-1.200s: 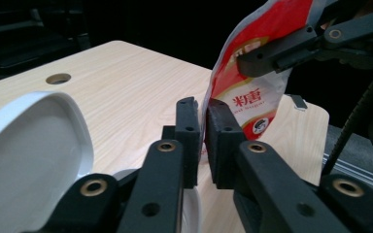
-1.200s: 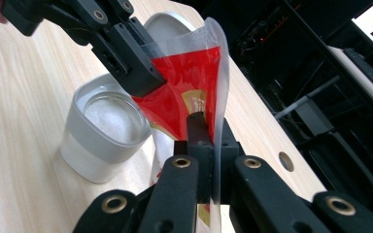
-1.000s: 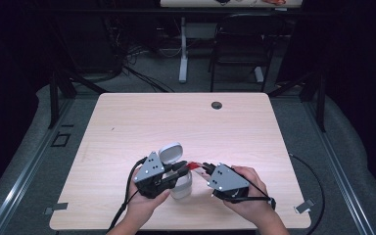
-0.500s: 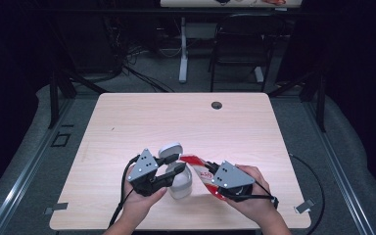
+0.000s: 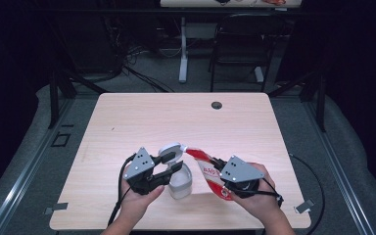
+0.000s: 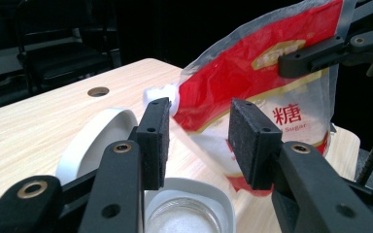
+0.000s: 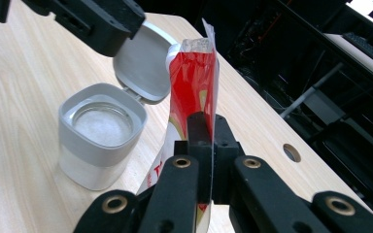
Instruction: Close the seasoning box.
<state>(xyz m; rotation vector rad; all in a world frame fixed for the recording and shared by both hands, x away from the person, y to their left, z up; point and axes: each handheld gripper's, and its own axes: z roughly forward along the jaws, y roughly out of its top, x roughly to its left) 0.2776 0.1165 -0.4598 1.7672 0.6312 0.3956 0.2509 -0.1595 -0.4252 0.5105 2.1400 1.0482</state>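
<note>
A white square jar [image 5: 180, 185] stands near the table's front edge, its flip lid [image 5: 170, 151] swung open behind it. White granules lie inside the jar [image 7: 102, 127]. My left gripper [image 5: 175, 163] hovers over the jar's left side, open, with nothing between its pads [image 6: 155, 141]. My right gripper [image 5: 216, 166] is shut on a red and clear sugar bag [image 5: 204, 166], whose top corner leans toward the lid. In the right gripper view the jaws [image 7: 206, 127] pinch the bag [image 7: 194, 82] edge-on, right of the jar. The bag [image 6: 252, 82] rises behind my left jaws.
The light wooden table [image 5: 142, 122] has a round cable hole [image 5: 217, 105] at its far side. Beyond the table stand a dark chair [image 5: 237, 49] and a desk leg [image 5: 182, 46]. Cables trail from both grippers off the front edge.
My right gripper has lifted the sugar bag and tipped its top toward the jar. My left gripper has drawn a little to the left, away from the lid.
</note>
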